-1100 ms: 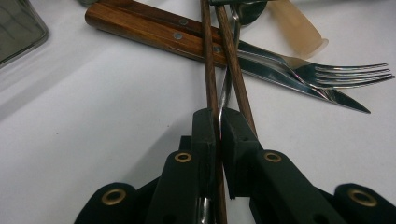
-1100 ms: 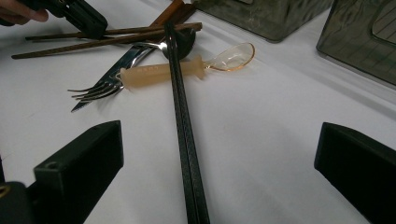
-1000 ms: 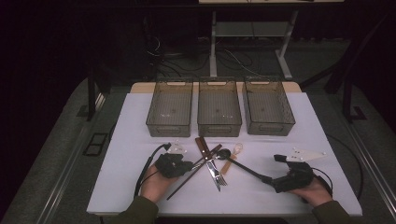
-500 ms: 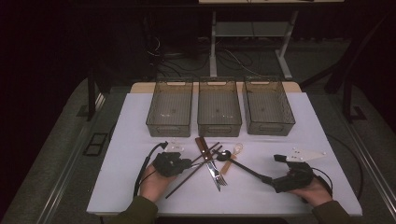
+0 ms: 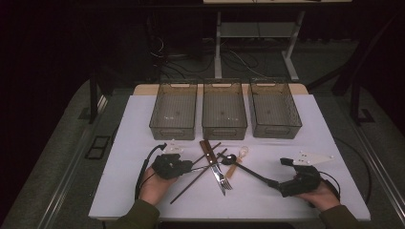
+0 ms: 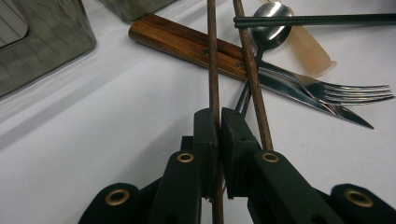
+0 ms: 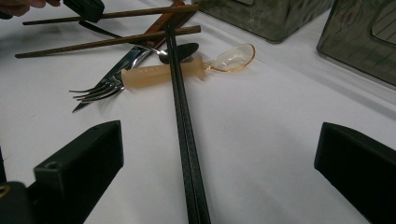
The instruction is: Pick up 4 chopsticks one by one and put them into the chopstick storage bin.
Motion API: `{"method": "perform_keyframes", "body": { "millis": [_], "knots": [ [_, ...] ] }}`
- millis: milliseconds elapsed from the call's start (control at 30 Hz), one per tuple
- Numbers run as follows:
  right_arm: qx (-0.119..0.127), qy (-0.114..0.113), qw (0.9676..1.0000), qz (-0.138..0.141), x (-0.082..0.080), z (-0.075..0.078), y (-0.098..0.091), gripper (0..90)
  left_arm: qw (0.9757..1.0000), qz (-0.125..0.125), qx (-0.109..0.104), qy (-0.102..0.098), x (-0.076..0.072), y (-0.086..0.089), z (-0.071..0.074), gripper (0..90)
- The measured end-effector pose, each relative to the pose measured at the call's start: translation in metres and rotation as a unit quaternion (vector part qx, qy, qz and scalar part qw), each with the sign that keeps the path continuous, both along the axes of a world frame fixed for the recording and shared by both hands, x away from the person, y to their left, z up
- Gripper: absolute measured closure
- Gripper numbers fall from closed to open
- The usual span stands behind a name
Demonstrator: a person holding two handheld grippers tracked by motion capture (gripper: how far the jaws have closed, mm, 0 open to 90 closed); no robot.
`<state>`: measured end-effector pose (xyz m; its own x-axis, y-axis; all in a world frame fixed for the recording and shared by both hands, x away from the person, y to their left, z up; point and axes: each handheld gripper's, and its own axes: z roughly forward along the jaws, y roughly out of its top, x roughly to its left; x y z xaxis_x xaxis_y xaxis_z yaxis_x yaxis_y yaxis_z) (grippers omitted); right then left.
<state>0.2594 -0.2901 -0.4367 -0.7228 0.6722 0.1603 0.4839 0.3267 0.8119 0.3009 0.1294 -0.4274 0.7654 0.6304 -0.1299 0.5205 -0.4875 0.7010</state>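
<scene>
My left gripper (image 5: 187, 166) (image 6: 219, 123) is shut on one brown wooden chopstick (image 6: 213, 65) (image 5: 208, 151), low over the white table. A second brown chopstick (image 6: 252, 74) (image 5: 195, 184) lies just beside it, crossing a wooden-handled knife (image 6: 182, 43). My right gripper (image 5: 281, 172) stands wide open at the right, its jaws on either side of a pair of black chopsticks (image 7: 184, 121) (image 5: 250, 172) without touching them. A fork (image 6: 352, 92), a metal spoon (image 6: 274, 21) and a translucent amber spoon (image 7: 187, 69) lie in the same heap.
Three translucent grey bins (image 5: 168, 131) (image 5: 224, 132) (image 5: 277, 131) stand in a row behind the cutlery. The white table cover (image 5: 119, 143) ends close to my hands at the front. Dark floor, cables and table legs lie beyond the far edge.
</scene>
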Motion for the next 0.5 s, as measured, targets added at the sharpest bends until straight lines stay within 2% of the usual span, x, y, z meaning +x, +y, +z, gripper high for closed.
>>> {"method": "perform_keyframes", "body": {
  "millis": [500],
  "knots": [
    [0.002, -0.002, 1.0000, 0.002, -0.001, 0.001, 0.000, 1.1, 0.9994, -0.031, -0.003, -0.011, -0.001, 0.012, 0.006, 85.1]
  ]
}}
